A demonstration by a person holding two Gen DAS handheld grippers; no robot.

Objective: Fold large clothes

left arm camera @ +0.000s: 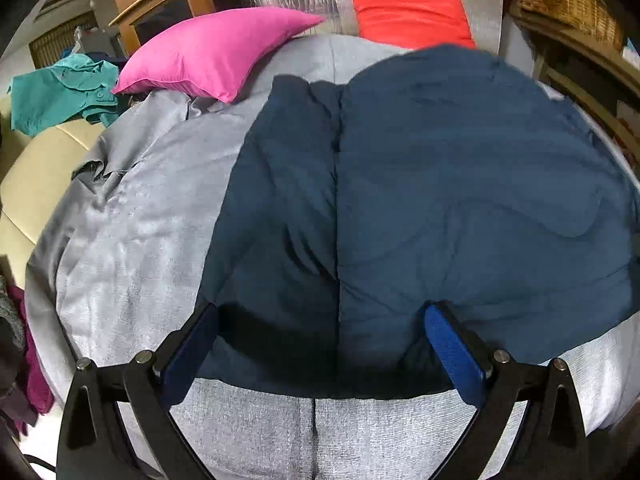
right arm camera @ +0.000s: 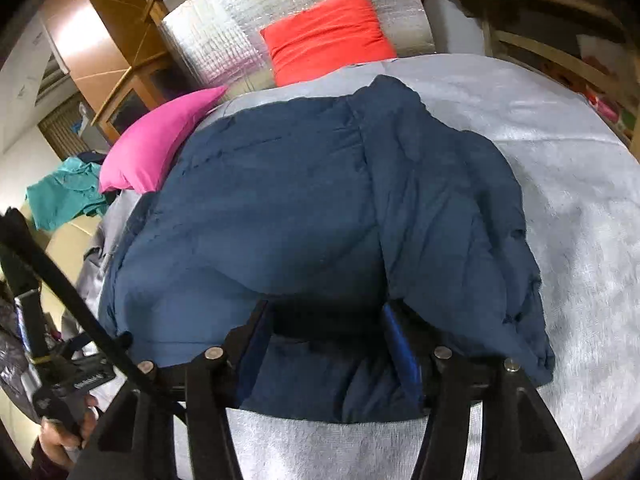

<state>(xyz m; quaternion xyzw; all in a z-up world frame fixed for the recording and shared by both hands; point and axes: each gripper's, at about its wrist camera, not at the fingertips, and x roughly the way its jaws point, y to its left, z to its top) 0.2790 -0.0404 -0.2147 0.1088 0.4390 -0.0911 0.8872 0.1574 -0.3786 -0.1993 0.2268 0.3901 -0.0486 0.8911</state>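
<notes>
Both grippers, left gripper (left arm camera: 320,340) and right gripper (right arm camera: 326,336), spread over navy garment's (left arm camera: 420,184) near hem, pinching nothing | bed (left arm camera: 132,240) beneath | best: pinch both corners evenly, fold far.

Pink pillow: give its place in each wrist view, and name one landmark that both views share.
Left wrist view: the pink pillow lies upper left of centre, on the grey bedcover, left of the navy garment.
Right wrist view: the pink pillow sits at mid-left, its right side against the navy garment's left edge.
Shared landmark: the red pillow against the silver headboard, at the top of both.
</notes>
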